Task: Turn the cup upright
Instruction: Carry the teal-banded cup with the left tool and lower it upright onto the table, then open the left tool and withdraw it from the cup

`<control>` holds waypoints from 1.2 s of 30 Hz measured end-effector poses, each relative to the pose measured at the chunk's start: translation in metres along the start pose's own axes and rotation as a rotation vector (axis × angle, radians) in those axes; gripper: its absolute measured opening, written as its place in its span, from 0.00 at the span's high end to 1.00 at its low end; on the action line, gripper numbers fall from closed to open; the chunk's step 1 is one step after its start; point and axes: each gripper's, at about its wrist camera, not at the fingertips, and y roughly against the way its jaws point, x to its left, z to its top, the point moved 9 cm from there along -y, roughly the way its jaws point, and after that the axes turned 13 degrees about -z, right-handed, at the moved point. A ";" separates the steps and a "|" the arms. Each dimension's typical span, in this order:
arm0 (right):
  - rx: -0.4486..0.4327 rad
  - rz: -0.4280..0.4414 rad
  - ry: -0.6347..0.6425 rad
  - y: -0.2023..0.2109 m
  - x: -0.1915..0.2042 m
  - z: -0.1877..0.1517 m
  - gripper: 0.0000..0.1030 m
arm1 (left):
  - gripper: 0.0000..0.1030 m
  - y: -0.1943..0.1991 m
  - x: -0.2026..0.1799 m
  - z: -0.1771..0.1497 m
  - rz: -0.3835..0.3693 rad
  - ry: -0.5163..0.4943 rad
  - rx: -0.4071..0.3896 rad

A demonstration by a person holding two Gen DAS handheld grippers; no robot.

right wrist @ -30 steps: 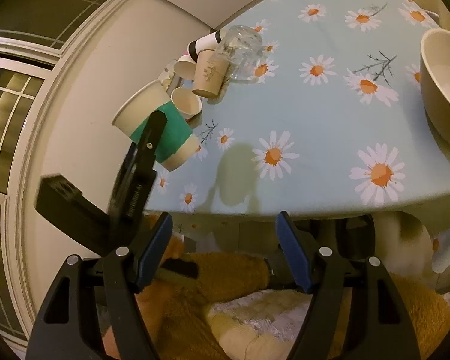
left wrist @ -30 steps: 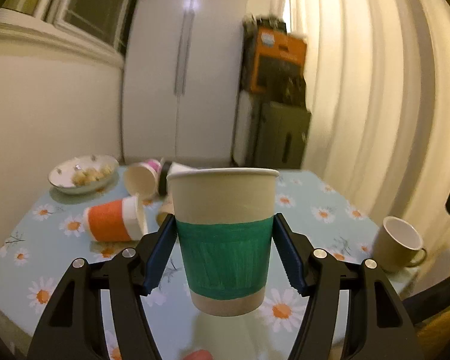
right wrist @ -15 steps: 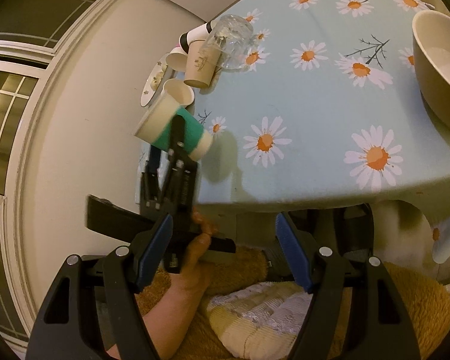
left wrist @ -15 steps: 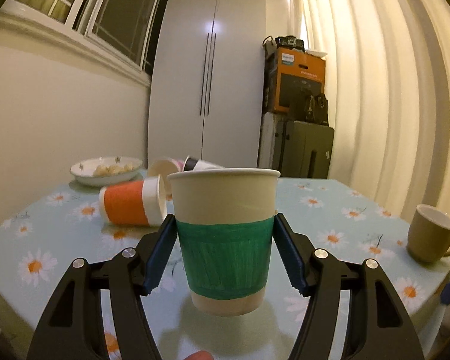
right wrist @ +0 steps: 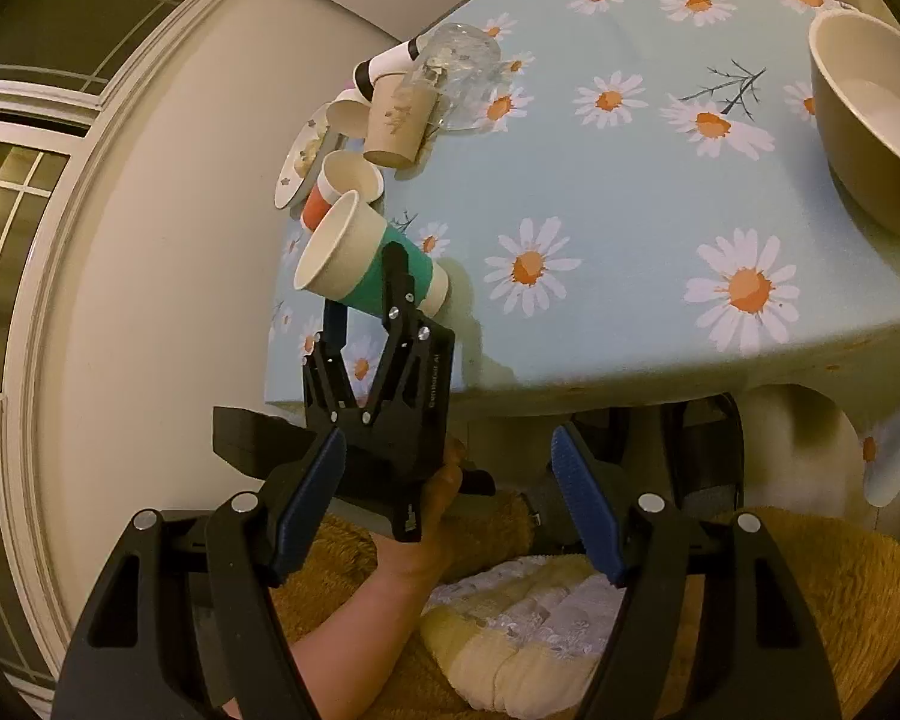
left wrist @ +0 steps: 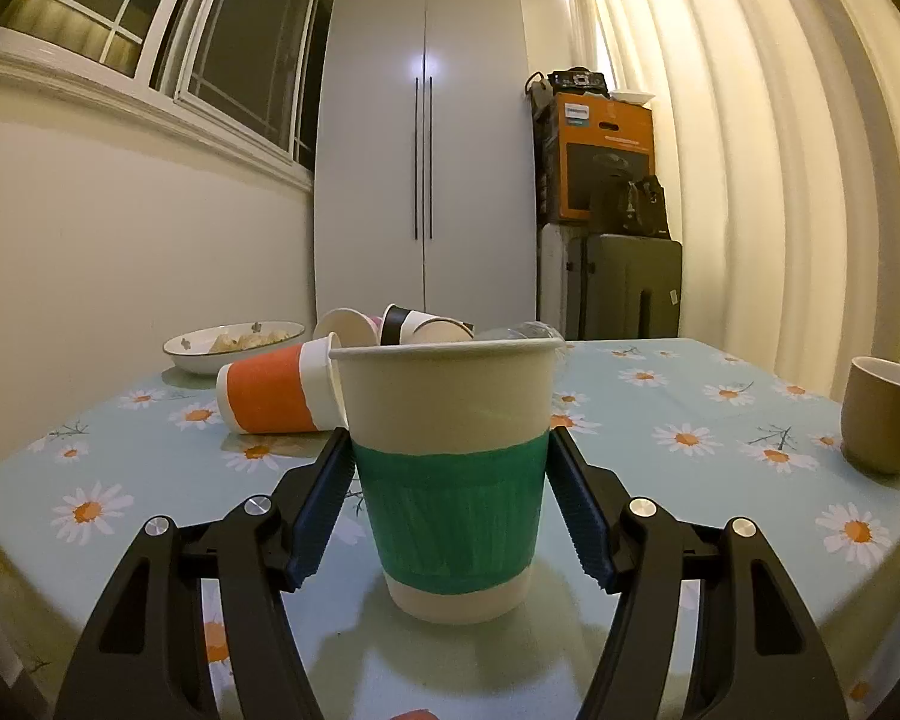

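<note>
Green-banded cup (left wrist: pixel 447 468) upright on table (left wrist: pixel 690 480); right view shows a forearm (right wrist: pixel 366 606).

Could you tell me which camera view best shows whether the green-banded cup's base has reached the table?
The left wrist view shows it best: the green-banded cup stands upright between the left gripper fingers, base at the table. The right wrist view shows the same cup smaller, partly hidden behind that gripper.

A daisy-print desk (left wrist: pixel 690 414) carries an orange-banded paper cup (left wrist: pixel 273 393) lying on its side, with more tipped cups (left wrist: pixel 417 324) behind it. A white dish of food (left wrist: pixel 234 345) sits at the back left — a beige mug (left wrist: pixel 885 414) stands upright, far right.
</note>
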 end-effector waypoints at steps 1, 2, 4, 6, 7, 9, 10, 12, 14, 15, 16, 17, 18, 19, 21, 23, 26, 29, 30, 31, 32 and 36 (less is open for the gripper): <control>0.000 -0.001 0.002 0.000 0.001 -0.001 0.31 | 0.38 0.000 0.001 0.000 -0.002 0.006 0.001; -0.001 -0.001 0.007 0.001 0.003 -0.003 0.31 | 0.38 0.001 0.001 0.000 -0.002 0.009 0.004; 0.001 0.000 0.007 0.001 0.004 -0.005 0.28 | 0.38 0.001 0.000 0.000 -0.001 0.005 0.008; 0.007 0.000 -0.001 0.000 0.003 -0.007 0.27 | 0.38 0.001 -0.001 0.000 0.000 -0.001 0.008; 0.009 0.002 -0.002 0.000 0.003 -0.008 0.27 | 0.38 0.002 -0.002 -0.001 -0.002 -0.002 0.009; 0.009 0.000 -0.003 0.001 0.004 -0.010 0.27 | 0.38 0.001 -0.003 -0.004 -0.004 -0.003 0.016; 0.008 0.000 -0.001 0.002 0.005 -0.010 0.27 | 0.38 0.000 -0.004 -0.005 -0.007 -0.002 0.023; 0.007 -0.001 0.003 0.004 0.006 -0.011 0.27 | 0.38 -0.002 -0.004 -0.008 -0.014 0.005 0.036; 0.003 -0.001 0.006 0.006 0.008 -0.012 0.27 | 0.38 -0.003 -0.003 -0.011 -0.014 0.014 0.042; 0.003 -0.002 0.006 0.006 0.008 -0.012 0.27 | 0.38 -0.003 -0.003 -0.011 -0.010 0.009 0.044; 0.002 -0.001 0.005 0.007 0.008 -0.012 0.27 | 0.38 -0.004 -0.003 -0.011 -0.010 0.005 0.047; 0.002 -0.001 0.005 0.008 0.008 -0.013 0.27 | 0.36 -0.005 -0.004 -0.012 -0.015 0.006 0.054; 0.002 -0.001 0.003 0.008 0.008 -0.013 0.27 | 0.32 -0.006 -0.005 -0.013 -0.021 0.007 0.061; 0.002 -0.001 0.004 0.009 0.009 -0.014 0.27 | 0.24 -0.006 -0.006 -0.013 -0.028 0.006 0.062; 0.000 -0.002 0.007 0.011 0.009 -0.015 0.27 | 0.17 -0.003 -0.006 -0.011 -0.031 0.005 0.050; -0.006 -0.003 0.007 0.014 0.009 -0.015 0.27 | 0.16 -0.003 -0.006 -0.010 -0.033 0.009 0.050; -0.015 -0.006 0.006 0.019 0.009 -0.016 0.27 | 0.06 -0.002 -0.007 -0.006 -0.035 0.010 0.047; -0.035 -0.003 0.003 0.028 0.010 -0.018 0.27 | 0.06 0.004 -0.005 0.001 -0.027 0.007 0.051; -0.040 -0.001 0.003 0.030 0.011 -0.018 0.27 | 0.06 0.007 -0.004 0.003 -0.029 0.009 0.052; -0.045 0.003 0.003 0.033 0.012 -0.018 0.27 | 0.06 0.012 -0.004 0.006 -0.031 0.010 0.049; -0.050 0.011 0.001 0.036 0.014 -0.019 0.25 | 0.06 0.017 -0.003 0.009 -0.034 0.008 0.045; -0.075 0.024 -0.008 0.046 0.017 -0.021 0.24 | 0.06 0.036 -0.004 0.025 -0.034 -0.043 0.029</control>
